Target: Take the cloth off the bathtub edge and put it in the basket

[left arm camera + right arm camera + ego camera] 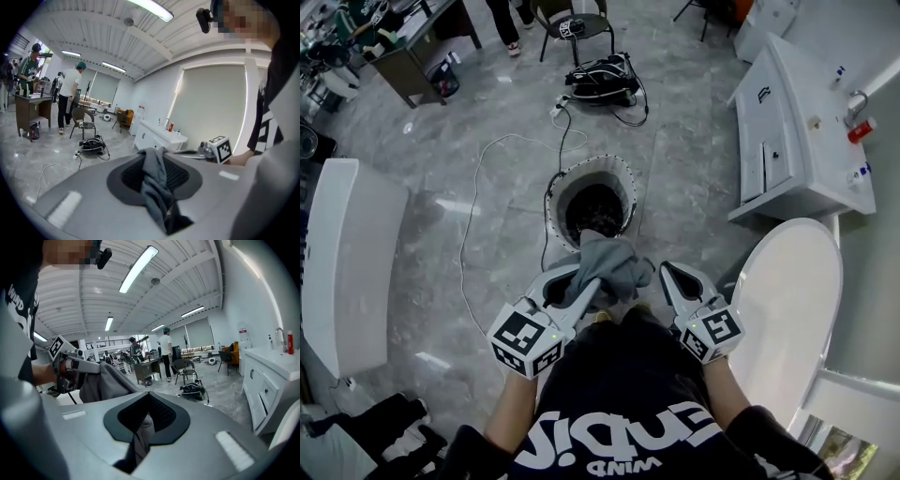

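Observation:
A crumpled grey cloth [614,261] hangs in the air from my left gripper [592,284], which is shut on it. In the head view it sits just in front of the near rim of the round basket [558,183], which has a white rim and a dark inside and stands on the floor. The left gripper view shows the cloth [157,187] pinched between the jaws and trailing down through them. My right gripper [665,269] floats level beside the cloth on its right. Its jaws meet at the tips [149,394] and clamp nothing. The bunched cloth [105,383] also shows in the right gripper view.
The white bathtub [787,300] lies at the right. A white vanity cabinet [787,141] stands beyond it. A long white fixture [347,262] fills the left. A cable [473,216] snakes over the floor to a black bag [602,80]. People stand at a desk [28,101] far off.

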The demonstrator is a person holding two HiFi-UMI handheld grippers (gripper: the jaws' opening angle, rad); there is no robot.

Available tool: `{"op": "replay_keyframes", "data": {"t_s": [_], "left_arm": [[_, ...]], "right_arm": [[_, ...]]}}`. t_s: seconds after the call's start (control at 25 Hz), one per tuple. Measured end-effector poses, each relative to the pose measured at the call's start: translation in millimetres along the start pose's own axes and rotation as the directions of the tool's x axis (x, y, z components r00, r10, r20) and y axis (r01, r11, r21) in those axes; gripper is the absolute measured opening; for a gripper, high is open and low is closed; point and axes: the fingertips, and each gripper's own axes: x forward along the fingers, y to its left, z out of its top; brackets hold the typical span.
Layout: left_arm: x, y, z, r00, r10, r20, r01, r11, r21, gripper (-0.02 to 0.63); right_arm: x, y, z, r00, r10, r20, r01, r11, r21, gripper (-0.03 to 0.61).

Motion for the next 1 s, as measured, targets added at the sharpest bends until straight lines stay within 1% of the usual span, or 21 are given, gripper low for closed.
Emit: {"op": "replay_keyframes", "data": {"t_s": [0.24,0.4,0.6,0.76,1.0], "left_arm": [[7.3,16.9,47.1,0.998,0.009,0.065,-0.01,1.0,0.025,0.072],[22.0,38.7,87.5,0.994,0.026,0.109,-0.03,0.999,0.039,0.072],[47.1,70.4,130.9,0.988,0.06,0.139,-0.069,0.996,0.058,0.072],[66.2,95.4,164.6,0.981,0.102,0.167,-0.115,0.991,0.068,0.072],[91.0,129.0,192.6,0.966,0.169,0.197,-0.178,0.983,0.032,0.072]], "right_arm": [[24.6,-14.0,9.0,1.0,0.002,0.003,-0.002,1.0,-0.006,0.009],[51.5,-36.4,24.7,1.0,0.014,0.008,-0.014,1.0,-0.011,0.009],[91.3,-73.5,52.9,0.999,0.039,0.019,-0.039,0.999,-0.025,0.009],[125.3,-104.8,75.7,0.997,0.076,0.017,-0.076,0.997,-0.034,0.009],[171.0,-131.5,101.0,0.987,0.159,-0.008,-0.159,0.986,-0.053,0.009]]}}
